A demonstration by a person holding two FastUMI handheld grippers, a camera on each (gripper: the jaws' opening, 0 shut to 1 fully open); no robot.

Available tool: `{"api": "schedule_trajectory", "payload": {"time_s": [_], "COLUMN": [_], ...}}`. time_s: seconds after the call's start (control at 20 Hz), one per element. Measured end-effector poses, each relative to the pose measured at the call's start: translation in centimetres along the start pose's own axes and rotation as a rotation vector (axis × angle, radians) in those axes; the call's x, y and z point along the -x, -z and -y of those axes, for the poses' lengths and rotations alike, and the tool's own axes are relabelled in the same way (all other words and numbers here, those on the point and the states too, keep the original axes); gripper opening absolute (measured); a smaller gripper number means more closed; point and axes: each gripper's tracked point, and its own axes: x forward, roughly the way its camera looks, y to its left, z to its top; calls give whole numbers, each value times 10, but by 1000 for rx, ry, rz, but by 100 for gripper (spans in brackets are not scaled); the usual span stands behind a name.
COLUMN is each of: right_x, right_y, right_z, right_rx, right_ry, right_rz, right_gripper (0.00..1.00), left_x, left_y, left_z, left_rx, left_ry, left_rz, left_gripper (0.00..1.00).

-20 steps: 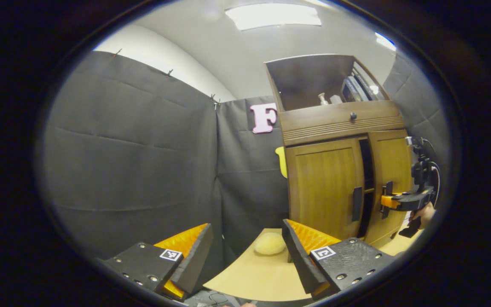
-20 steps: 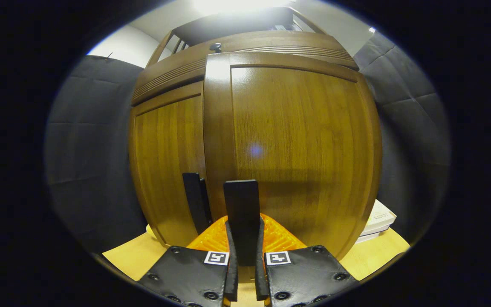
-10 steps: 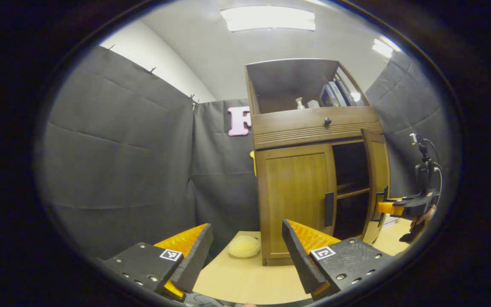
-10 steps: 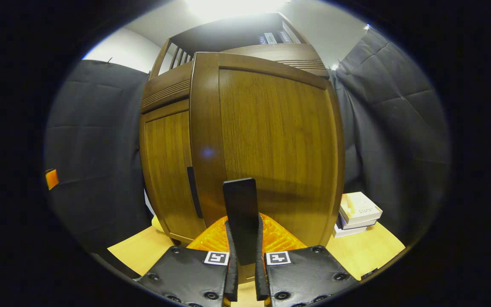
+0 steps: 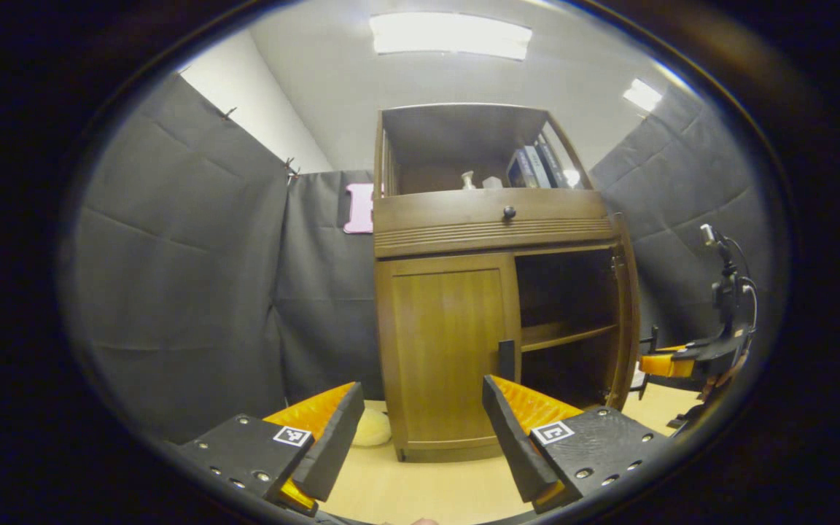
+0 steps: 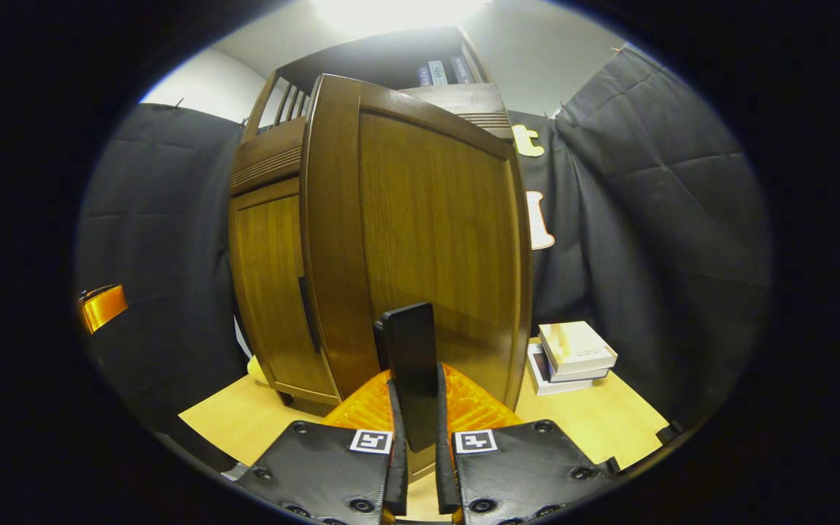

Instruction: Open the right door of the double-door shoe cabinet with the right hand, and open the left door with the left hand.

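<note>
Right door (image 6: 420,219) stands swung out, its handle (image 6: 411,364) pinched by the right gripper (image 6: 417,467); left gripper (image 5: 420,430) gapes, empty, short of the closed left door (image 5: 445,350).

One shoe cabinet (image 5: 464,321) with two doors, two grippers, one yellow sponge (image 5: 370,429), one stack of books (image 6: 573,354)

Your left gripper view faces the shoe cabinet (image 5: 496,292) squarely, standing off; your right gripper view sits close against its right door (image 6: 420,240), probably angled upward.
</note>
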Motion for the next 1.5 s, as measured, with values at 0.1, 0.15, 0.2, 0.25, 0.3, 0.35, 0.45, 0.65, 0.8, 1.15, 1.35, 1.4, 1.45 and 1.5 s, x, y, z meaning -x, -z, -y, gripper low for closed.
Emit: {"api": "schedule_trajectory", "payload": {"time_s": [0.1, 0.15, 0.2, 0.25, 0.3, 0.35, 0.45, 0.65, 0.8, 1.15, 1.35, 1.4, 1.45, 1.5], "right_x": [8, 11, 15, 18, 21, 23, 25, 30, 29, 32, 48, 55, 59, 66], "right_y": [0, 0, 1, 0, 0, 0, 0, 1, 6, 10, 8, 7, 5, -1], "right_z": [12, 19, 24, 29, 34, 40, 51, 74, 90, 133, 147, 151, 152, 153], "right_rx": [-2, -3, -3, -5, -9, -12, -8, -7, -20, -5, 2, 4, -9, -30], "right_ry": [12, 20, 29, 36, 41, 45, 55, 74, 81, 123, 143, 161, 169, 172], "right_rz": [-6, -9, -9, -11, -11, -13, -15, -14, -31, -40, -42, -35, -22, -6], "right_gripper": [17, 14, 14, 14, 17, 17, 17, 13, 16, 10, 10, 0, 0, 0], "left_x": [-3, -4, -5, -6, -9, -10, -14, -22, -27, -41, -59, -64, -69, -74], "left_y": [2, 3, 2, 3, 4, 3, 5, 7, 5, 8, 14, 15, 18, 21], "left_z": [11, 15, 22, 28, 34, 41, 51, 69, 86, 111, 124, 127, 129, 131], "left_rx": [9, 15, 19, 22, 25, 27, 31, 28, 20, 11, 13, 14, 16, 18], "left_ry": [23, 33, 44, 54, 65, 75, 93, 124, 136, 159, 173, 175, 177, 179], "left_rz": [-3, -4, -5, -6, -6, -7, -8, -10, -9, -25, -28, -30, -33, -38], "left_gripper": [95, 95, 95, 95, 95, 95, 95, 95, 95, 95, 95, 95, 95, 95]}}
